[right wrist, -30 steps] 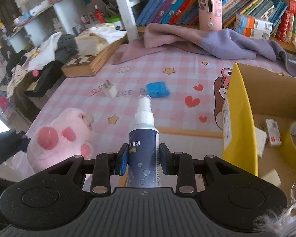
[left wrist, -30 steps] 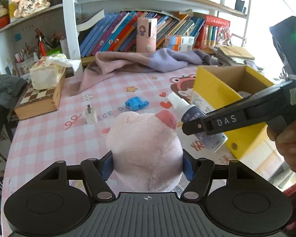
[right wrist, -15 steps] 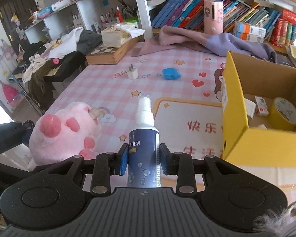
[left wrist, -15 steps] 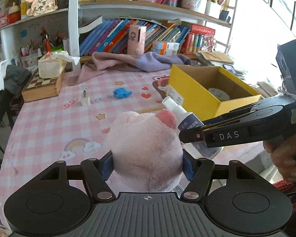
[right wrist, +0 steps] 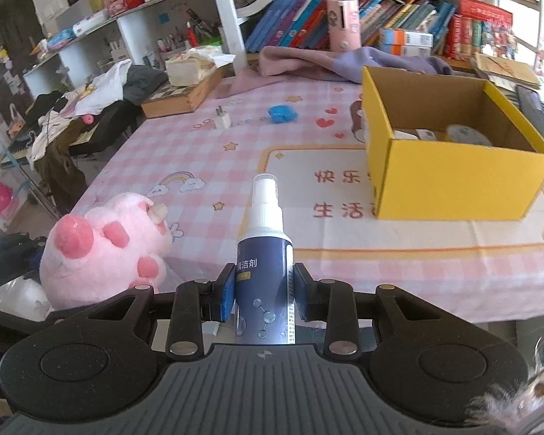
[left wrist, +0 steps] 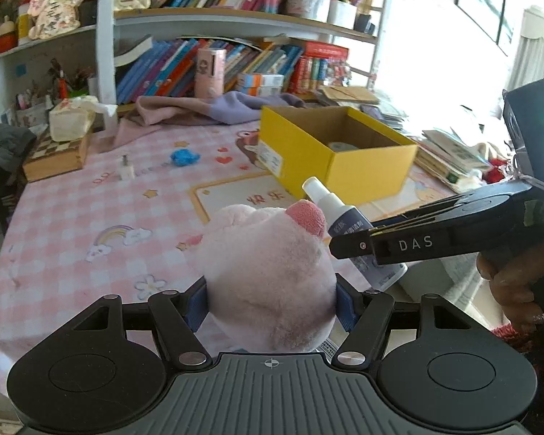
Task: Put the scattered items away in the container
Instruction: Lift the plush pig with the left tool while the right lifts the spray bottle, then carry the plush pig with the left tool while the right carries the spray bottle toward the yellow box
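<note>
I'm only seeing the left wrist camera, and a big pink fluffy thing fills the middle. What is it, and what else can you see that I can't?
Observer: From the right wrist view it is a pink plush toy with darker pink paw pads, shut in the left gripper.
Operator: I can barely see into the yellow box. Anything in it?
Observer: Yes. The yellow box holds a roll of tape and a couple of small white packets.
Operator: And that bottle beside the toy?
Observer: The spray bottle points straight ahead, clamped on both sides by the blue pads of the right gripper, its clear cap on.
</note>
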